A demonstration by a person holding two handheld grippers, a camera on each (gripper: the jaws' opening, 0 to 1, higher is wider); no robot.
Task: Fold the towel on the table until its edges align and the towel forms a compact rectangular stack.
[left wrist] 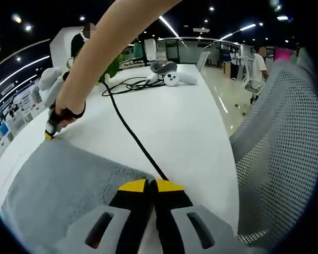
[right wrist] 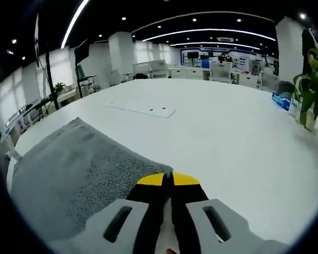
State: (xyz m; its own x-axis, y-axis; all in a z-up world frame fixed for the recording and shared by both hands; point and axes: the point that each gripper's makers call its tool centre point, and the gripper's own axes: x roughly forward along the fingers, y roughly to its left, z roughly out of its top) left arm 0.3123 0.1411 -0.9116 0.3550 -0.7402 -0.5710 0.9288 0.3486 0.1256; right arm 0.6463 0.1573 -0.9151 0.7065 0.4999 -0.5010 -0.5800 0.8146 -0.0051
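We've both grippers (left wrist: pixel 152 185) (right wrist: pixel 168 179) pinched on 2 towel (left wrist: pixel 63 185) corners, table (left wrist: pixel 191 121); fold's starting; next lift & carry across w/ edges matched

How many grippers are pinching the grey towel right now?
2. The left gripper is shut on the towel's near edge; the right gripper pinches its far corner, also seen in the left gripper view.

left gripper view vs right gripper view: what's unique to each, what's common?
Left gripper view: a person's arm reaching to the towel's far corner, the right gripper at that corner, a black cable, a mesh chair, a white headset.

Right gripper view: a flat white sheet on the table, a green plant.

Both: the grey towel lying on the white table, each view's own jaws closed at a towel edge.
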